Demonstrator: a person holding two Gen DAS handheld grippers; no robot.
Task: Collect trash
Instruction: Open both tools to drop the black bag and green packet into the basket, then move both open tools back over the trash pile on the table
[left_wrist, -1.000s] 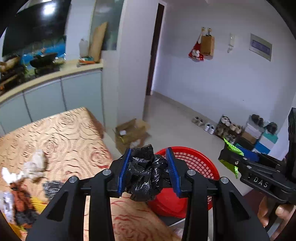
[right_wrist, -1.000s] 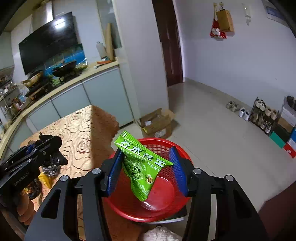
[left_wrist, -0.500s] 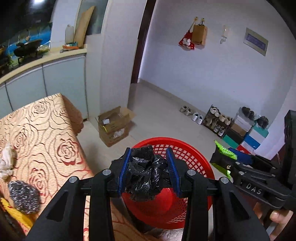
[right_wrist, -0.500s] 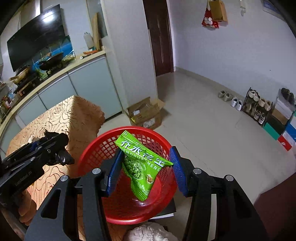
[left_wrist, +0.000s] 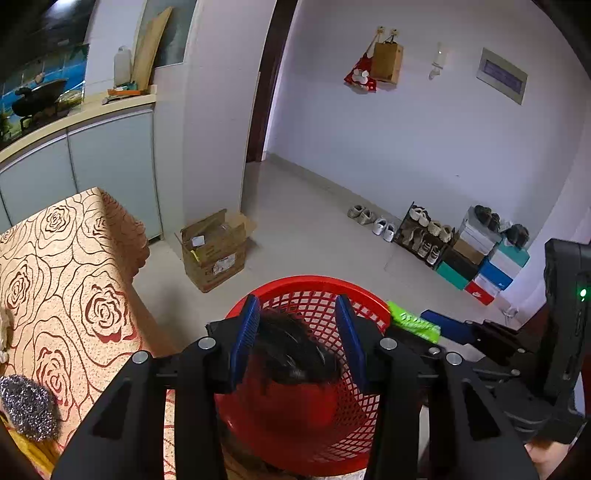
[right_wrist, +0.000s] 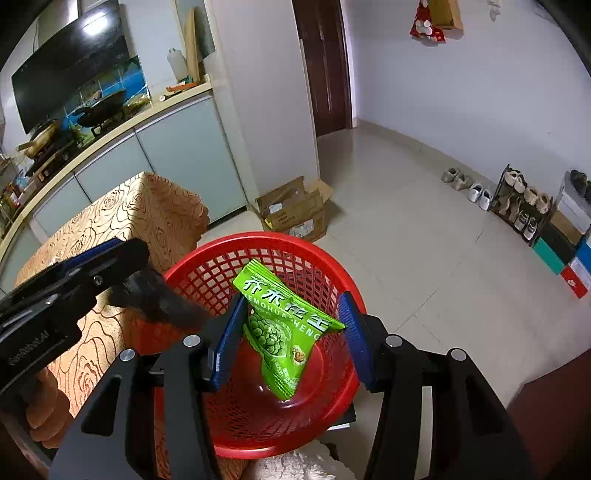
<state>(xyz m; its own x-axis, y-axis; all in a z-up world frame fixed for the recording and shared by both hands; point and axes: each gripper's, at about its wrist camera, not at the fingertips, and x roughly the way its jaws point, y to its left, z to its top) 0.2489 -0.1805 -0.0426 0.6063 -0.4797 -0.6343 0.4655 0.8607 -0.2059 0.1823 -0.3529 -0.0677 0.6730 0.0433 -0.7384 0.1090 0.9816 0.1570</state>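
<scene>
- Both tongs are held over the red basket (left_wrist: 314, 280) that stands by the edge of the table (left_wrist: 74, 277). I think this is so the trash drops straight in and not on the floor.
- The left tongs (left_wrist: 296, 300) point down into the basket. Their jaws have just been opening. The black bag (left_wrist: 295, 350) is between the 2 blue pads, but it looks blurry and there is a gap on its right side. So the pads are not squeezing it, and I think it is falling.
- The black bag sits low between the left tongs, right above the red bottom of the basket. It is not lying in the basket yet.
- The right tongs (right_wrist: 294, 296) are partly open and pinch the green snack packet (right_wrist: 284, 325) by its top corners. The packet hangs down between the pads, over the middle of the basket and not touching it.
- I think the right tongs only need to let go for the packet to land inside.
- A shiny silver scrub ball (left_wrist: 27, 404) lies on the table, well away from both tongs. It may be the next thing to pick up.
</scene>
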